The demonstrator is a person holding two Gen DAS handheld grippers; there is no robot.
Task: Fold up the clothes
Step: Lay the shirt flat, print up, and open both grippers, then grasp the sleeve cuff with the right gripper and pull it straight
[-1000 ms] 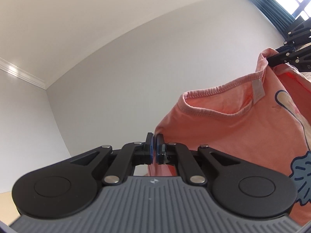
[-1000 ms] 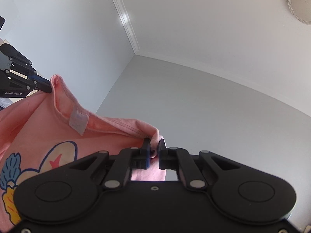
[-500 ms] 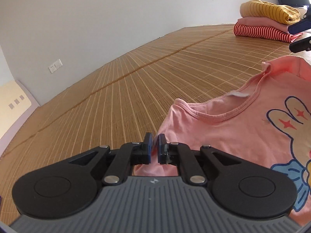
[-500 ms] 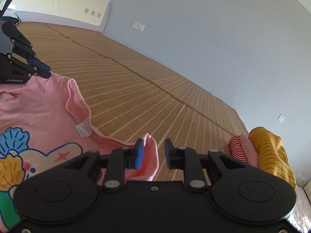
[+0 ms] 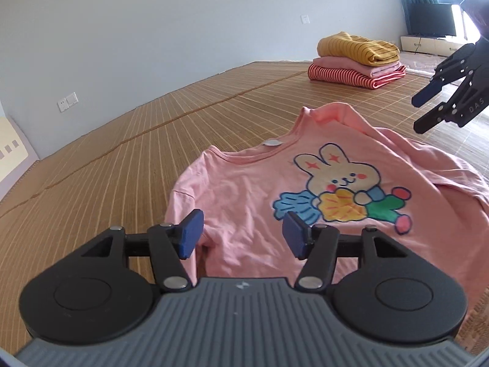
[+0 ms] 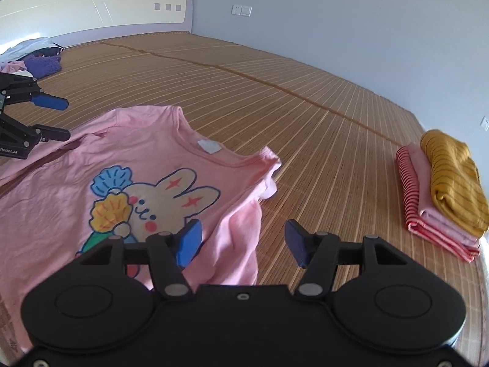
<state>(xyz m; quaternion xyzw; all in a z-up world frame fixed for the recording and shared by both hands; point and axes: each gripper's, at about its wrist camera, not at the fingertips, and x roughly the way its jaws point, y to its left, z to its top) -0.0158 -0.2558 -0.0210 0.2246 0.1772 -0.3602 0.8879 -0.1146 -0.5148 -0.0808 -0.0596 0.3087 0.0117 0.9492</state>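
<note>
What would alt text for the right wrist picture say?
A pink rabbit-print T-shirt lies face up on a bamboo mat, the right gripper open over its shoulder. A stack of folded clothes sits at right, the left gripper at the left edge.

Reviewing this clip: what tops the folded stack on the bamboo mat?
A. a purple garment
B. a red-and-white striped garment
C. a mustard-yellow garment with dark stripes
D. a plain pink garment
C: in the folded stack, the mustard-yellow garment with dark stripes lies on top, above a plain pink garment and a red-and-white striped garment at the bottom.
</note>
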